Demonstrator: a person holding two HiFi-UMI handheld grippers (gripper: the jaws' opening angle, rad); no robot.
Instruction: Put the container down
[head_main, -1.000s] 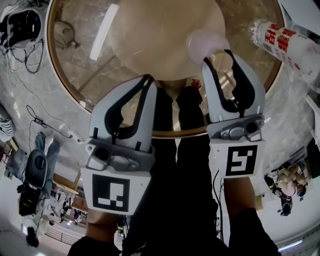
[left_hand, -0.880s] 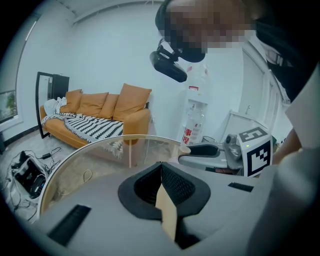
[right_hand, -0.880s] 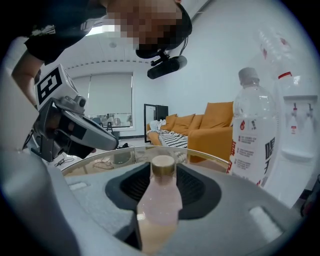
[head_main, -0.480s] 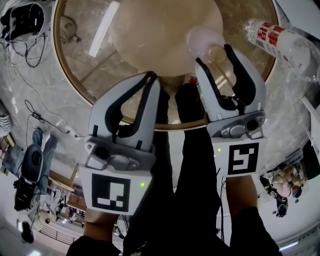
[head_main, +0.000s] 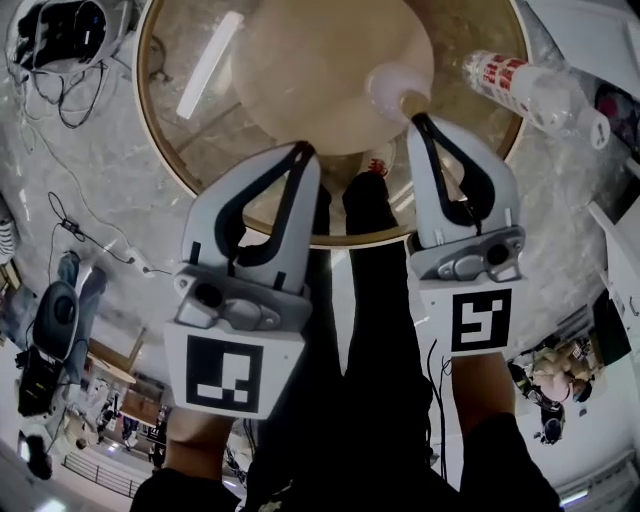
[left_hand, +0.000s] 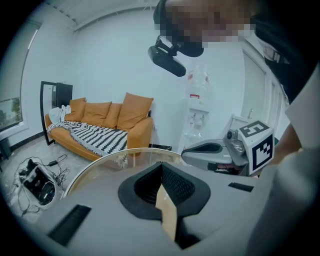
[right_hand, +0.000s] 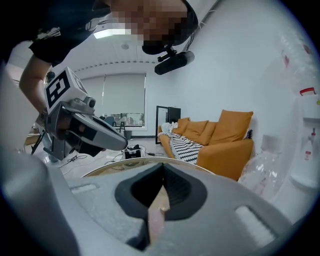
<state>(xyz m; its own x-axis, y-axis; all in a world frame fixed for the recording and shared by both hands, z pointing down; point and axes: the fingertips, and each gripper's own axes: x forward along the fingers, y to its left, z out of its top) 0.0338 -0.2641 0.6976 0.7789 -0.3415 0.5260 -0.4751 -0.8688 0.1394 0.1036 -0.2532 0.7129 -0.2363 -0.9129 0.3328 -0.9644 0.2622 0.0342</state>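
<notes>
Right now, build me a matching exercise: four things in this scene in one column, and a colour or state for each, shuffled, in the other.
1. sofa
2. bottle
3. right gripper
4. table

A. shut
B. glass top, gold rim
C. orange
D. red-printed label

Pairs: 1-C, 2-D, 3-A, 4-B

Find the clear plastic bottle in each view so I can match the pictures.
Head view: the plastic bottle is at the upper right, beside the table's rim.
Left gripper view: not in it.
Right gripper view: at the right edge, in front of the orange sofa's end.
Shared landmark: the round glass table's rim.
</notes>
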